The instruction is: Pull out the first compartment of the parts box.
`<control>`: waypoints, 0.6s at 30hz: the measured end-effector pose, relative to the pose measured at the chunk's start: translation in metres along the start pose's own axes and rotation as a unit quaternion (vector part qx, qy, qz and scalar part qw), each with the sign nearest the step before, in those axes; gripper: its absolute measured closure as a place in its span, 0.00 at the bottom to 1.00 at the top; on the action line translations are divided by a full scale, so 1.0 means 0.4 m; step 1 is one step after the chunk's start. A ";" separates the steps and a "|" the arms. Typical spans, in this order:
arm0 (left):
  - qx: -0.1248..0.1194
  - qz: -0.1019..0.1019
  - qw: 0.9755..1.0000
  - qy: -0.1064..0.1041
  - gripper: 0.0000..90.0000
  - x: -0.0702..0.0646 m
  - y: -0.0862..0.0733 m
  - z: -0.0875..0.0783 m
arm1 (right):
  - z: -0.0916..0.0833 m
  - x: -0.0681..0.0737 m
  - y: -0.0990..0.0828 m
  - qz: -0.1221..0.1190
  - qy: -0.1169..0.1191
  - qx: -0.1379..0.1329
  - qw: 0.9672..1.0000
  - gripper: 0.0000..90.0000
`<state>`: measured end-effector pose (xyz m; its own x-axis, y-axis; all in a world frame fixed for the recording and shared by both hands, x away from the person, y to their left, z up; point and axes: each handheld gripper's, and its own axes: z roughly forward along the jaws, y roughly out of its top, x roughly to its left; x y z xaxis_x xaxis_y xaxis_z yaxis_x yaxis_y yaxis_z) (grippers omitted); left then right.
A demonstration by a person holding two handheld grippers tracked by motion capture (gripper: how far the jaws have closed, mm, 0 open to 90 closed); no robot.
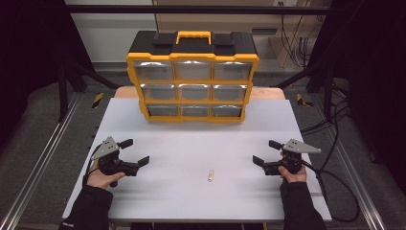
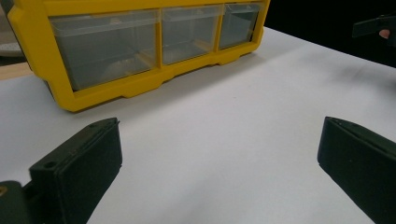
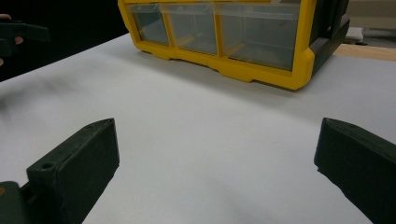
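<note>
On the white table (image 1: 191,143), well in front of the yellow drawer box (image 1: 192,76), lies a small pale peg (image 1: 210,176), maybe a dowel or a capsule; too small to tell. It sits alone on the bare surface, nearer the person's edge than the drawer box, a little right of the box's middle column. Its long axis runs roughly toward and away from the box, only slightly tilted.

The right gripper (image 1: 264,153) is the closer tool: the peg lies to its left and a touch nearer the person, apart from it, not touching. The left gripper (image 1: 136,151) sits farther off on the other side, so the peg lies to its right with a wider stretch of table between. My guess is the right hand is better placed for a pick, and since the peg points toward the box, jaws closing across it from the sides would suit.

Both tools are spread wide with nothing in them. In the left gripper view its jaws stand far apart over bare table, the box's bottom row of clear drawers (image 2: 154,39) ahead. The right gripper view reads the same, jaws wide, nothing between, the box ahead. Both hands rest low near the table, grippers pointing inward toward each other.
</note>
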<state>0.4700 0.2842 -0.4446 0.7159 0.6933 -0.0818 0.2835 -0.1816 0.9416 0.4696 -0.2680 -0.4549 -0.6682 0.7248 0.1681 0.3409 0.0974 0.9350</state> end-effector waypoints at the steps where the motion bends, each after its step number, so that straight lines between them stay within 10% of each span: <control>1: 0.000 0.000 1.000 0.000 0.00 0.000 0.000 0.000 | 0.000 0.000 0.000 0.000 0.000 0.000 1.000 0.01; 18: 0.016 -0.001 1.000 0.004 0.00 -0.002 -0.001 0.012 | 0.001 0.002 -0.001 -0.006 0.000 0.007 1.000 0.01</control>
<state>0.4725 0.2805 -0.4464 0.7096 0.6999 -0.0810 0.3052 -0.2017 0.9307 0.4693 -0.2673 -0.4555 -0.6722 0.7233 0.1579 0.3430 0.1154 0.9322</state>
